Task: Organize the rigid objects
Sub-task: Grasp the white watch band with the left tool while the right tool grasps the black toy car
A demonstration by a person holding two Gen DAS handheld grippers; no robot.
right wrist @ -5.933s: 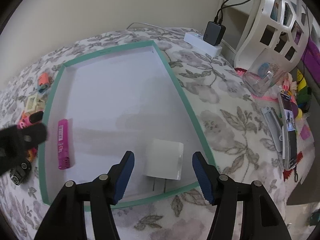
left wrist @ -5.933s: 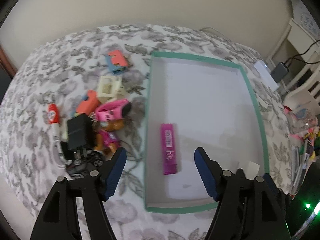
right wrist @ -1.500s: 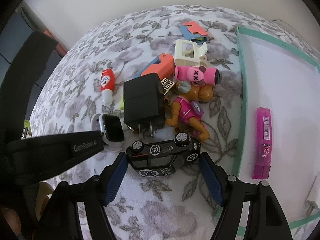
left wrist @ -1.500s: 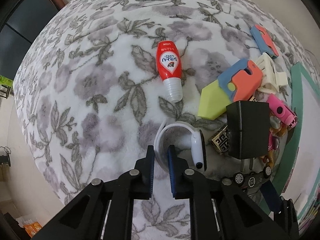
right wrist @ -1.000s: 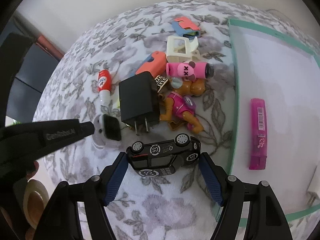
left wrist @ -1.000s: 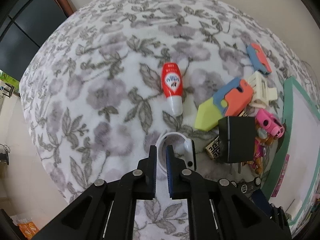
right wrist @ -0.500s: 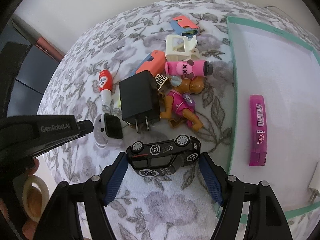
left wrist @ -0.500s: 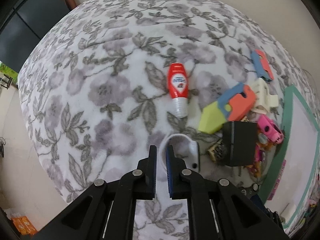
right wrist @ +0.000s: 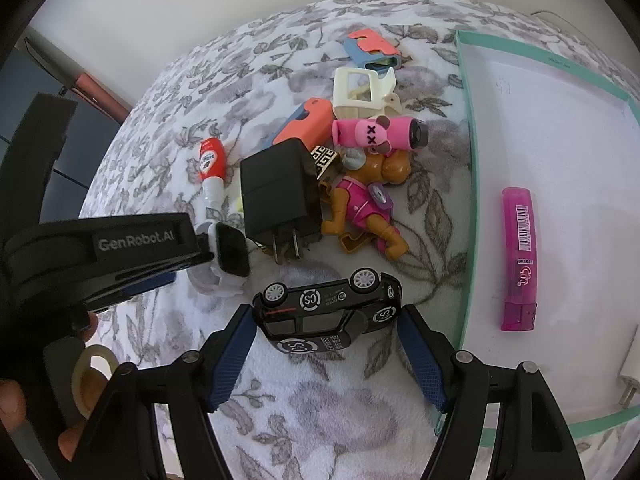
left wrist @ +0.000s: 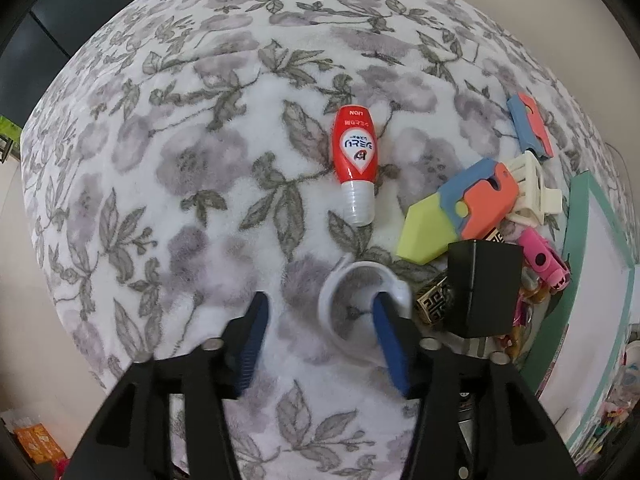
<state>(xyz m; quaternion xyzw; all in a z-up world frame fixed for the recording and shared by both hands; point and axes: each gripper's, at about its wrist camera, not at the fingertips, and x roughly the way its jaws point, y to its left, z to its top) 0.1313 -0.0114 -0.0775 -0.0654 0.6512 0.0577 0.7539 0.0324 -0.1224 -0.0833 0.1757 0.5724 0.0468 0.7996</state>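
Beside the black plug (left wrist: 482, 288), on its side away from the tray (left wrist: 576, 216), lies the white watch (left wrist: 362, 306) on the flowery blanket (left wrist: 160, 168). The left gripper (left wrist: 320, 320) points down at it and its jaws are opening. One blue finger (left wrist: 388, 332) sits inside the loop of the strap. The other finger is out on the bare blanket. So the near strap is between them, but the pads do not press on it.

My guess is that the step in hand is picking up the watch to put it in the tray. To do it well, the left gripper should go low enough for the pads to reach the strap, then close slowly. The strap looks bendy, so a pinch near the hard watch body may hold better. The plug and the gold charm (left wrist: 434, 300) lie just beside the watch, on the plug side, so the finger there should not bump them.

On the other side of the plug, nearer the tray, lies the black car (right wrist: 328, 308) on its side. The right gripper (right wrist: 326, 348) is spread wide, and the car sits between its fingers. They look close to the car's ends, but I cannot tell if they touch it. It should wait so the two grippers do not knock together.

Past the plug, in the tray (right wrist: 472, 184), a pink lighter (right wrist: 520, 258) lies flat. A white plug (right wrist: 630, 384) peeks in at the tray's corner. There is plenty of room there for the watch.
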